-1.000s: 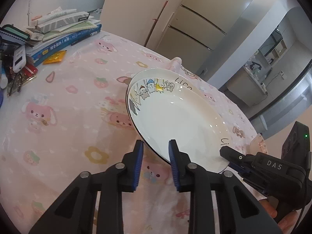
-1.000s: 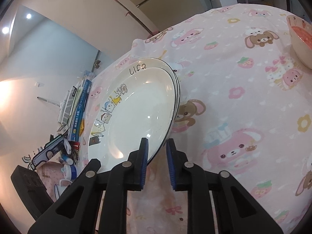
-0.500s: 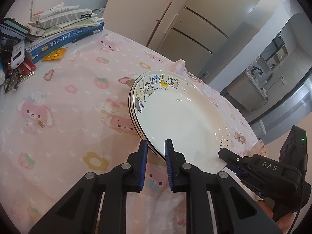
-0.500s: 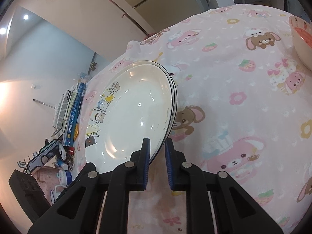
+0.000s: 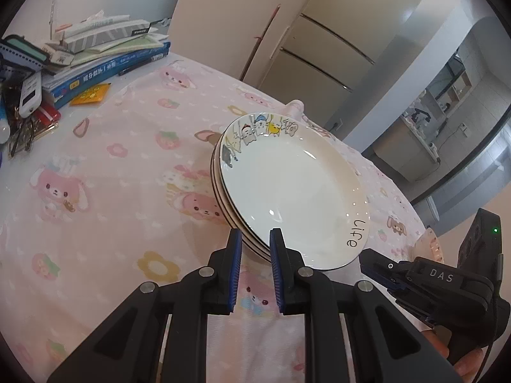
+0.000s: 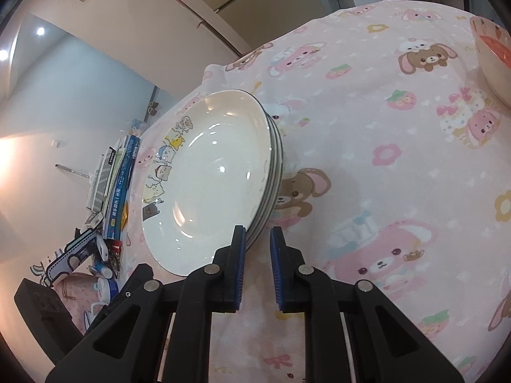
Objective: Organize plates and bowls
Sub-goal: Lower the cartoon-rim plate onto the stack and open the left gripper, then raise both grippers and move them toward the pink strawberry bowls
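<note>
- The left hand-held gripper [image 5: 254, 239] was apart around the rim one second ago; now it is clamped on the near rim of the stack of plates [image 5: 287, 188].
- The right hand-held gripper [image 6: 258, 237] is also clamped on the rim of this stack, at its right side.
- The stack is now tilted and lifted higher from the pink worktop [image 5: 105, 175], with both grippers carrying it.
- I judge that the plates are gathered and ready to be carried; the bowl [image 6: 493, 60] at the far right is not yet handled.
</note>
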Available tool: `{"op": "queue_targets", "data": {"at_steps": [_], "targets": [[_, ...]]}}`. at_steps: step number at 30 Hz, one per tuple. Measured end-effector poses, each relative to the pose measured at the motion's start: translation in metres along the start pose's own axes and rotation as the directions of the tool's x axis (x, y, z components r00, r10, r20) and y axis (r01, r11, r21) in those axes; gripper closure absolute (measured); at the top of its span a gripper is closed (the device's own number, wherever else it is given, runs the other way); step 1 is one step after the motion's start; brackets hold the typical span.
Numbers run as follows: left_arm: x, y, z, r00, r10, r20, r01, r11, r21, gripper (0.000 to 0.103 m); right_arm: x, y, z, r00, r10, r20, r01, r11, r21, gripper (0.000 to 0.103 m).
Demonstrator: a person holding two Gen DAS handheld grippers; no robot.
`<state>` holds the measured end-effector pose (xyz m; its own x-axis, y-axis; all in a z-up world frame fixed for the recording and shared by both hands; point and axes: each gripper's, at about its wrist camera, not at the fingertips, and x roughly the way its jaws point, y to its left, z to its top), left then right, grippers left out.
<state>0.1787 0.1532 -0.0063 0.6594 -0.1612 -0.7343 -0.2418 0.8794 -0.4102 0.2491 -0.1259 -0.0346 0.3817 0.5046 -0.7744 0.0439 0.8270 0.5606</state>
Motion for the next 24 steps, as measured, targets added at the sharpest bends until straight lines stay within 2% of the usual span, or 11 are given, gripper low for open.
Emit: {"op": "queue_targets", "data": {"at_steps": [7,10,14,17,19,20,21,23,24], "targets": [[-0.017,-0.018,-0.001,0.999,-0.009,0.048,0.005,0.997,0.079,0.083,-0.017,0.002,-0.004,0.999,-0.002,0.036,0.003,0.999,-0.038,0.088],[-0.029,-0.025,-0.001,0.995,0.017,0.096,-0.029,0.993,0.119,0.083,-0.029,0.004,-0.004,0.998,-0.004,0.066,0.008,0.998,-0.062,0.088],[-0.043,-0.038,-0.005,0.99,0.02,0.141,-0.043,0.985,0.166,0.083,-0.052,0.009,-0.008,0.989,-0.022,0.145,0.039,0.993,-0.109,0.088],[-0.053,-0.049,-0.008,0.986,0.014,0.168,-0.05,0.977,0.209,0.083,-0.074,0.015,-0.013,0.973,-0.044,0.229,0.082,0.984,-0.16,0.088],[-0.06,-0.058,-0.011,0.981,0.015,0.191,-0.061,0.969,0.238,0.078,-0.088,0.017,-0.016,0.96,-0.056,0.275,0.11,0.976,-0.187,0.088],[-0.063,-0.062,-0.012,0.979,0.014,0.201,-0.064,0.967,0.248,0.068,-0.094,0.017,-0.017,0.955,-0.057,0.29,0.118,0.973,-0.197,0.088],[-0.067,-0.065,-0.013,0.977,0.013,0.213,-0.069,0.964,0.255,0.051,-0.1,0.018,-0.018,0.951,-0.056,0.304,0.123,0.971,-0.207,0.088],[-0.074,-0.072,-0.015,0.968,0.006,0.253,-0.076,0.961,0.267,0.031,-0.112,0.017,-0.021,0.944,-0.049,0.326,0.127,0.967,-0.221,0.088],[-0.078,-0.076,-0.017,0.962,0.005,0.274,-0.083,0.958,0.274,0.029,-0.117,0.017,-0.022,0.94,-0.047,0.337,0.129,0.965,-0.226,0.088]]}}
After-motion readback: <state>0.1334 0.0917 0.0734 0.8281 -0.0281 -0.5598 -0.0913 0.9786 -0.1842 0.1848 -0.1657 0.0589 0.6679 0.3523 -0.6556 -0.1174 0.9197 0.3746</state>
